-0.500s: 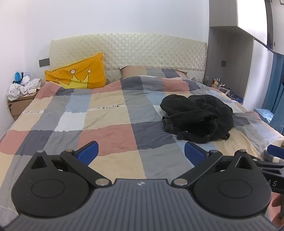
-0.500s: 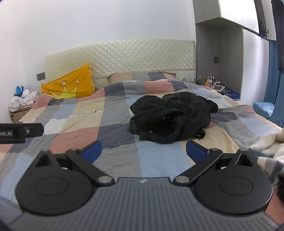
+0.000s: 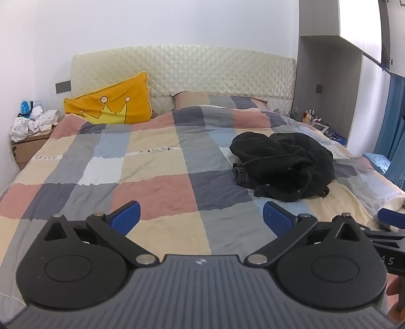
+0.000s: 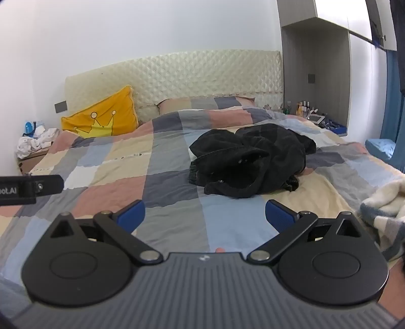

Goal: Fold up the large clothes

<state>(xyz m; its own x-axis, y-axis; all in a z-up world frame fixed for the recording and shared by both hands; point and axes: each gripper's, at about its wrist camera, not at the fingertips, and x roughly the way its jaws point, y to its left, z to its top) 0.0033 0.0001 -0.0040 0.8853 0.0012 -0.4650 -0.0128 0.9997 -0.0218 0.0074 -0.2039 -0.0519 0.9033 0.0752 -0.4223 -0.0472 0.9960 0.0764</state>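
Black crumpled garment [image 4: 249, 164] lies on the bed [image 4: 174, 220], beyond both grippers' [image 3: 201, 219] [image 4: 205, 215] wide-apart, empty fingers.

You're facing a bed [image 3: 157, 177] under a checked quilt in pink, grey, blue and cream. Quilted cream headboard [image 3: 182, 65] at 12 o'clock against a plain white wall [image 3: 152, 22]. Yellow crown-print pillow [image 3: 111, 103] at 11 o'clock, leaning on the headboard. Cardboard-box nightstand [image 3: 27, 146] at 9 o'clock, white cloths piled on top. Grey built-in wardrobe [image 3: 326, 83] at 2 o'clock, with bottles in its open niche. Blue curtain [image 3: 395, 121] at 3 o'clock. Even daylight, brightest at the upper right.
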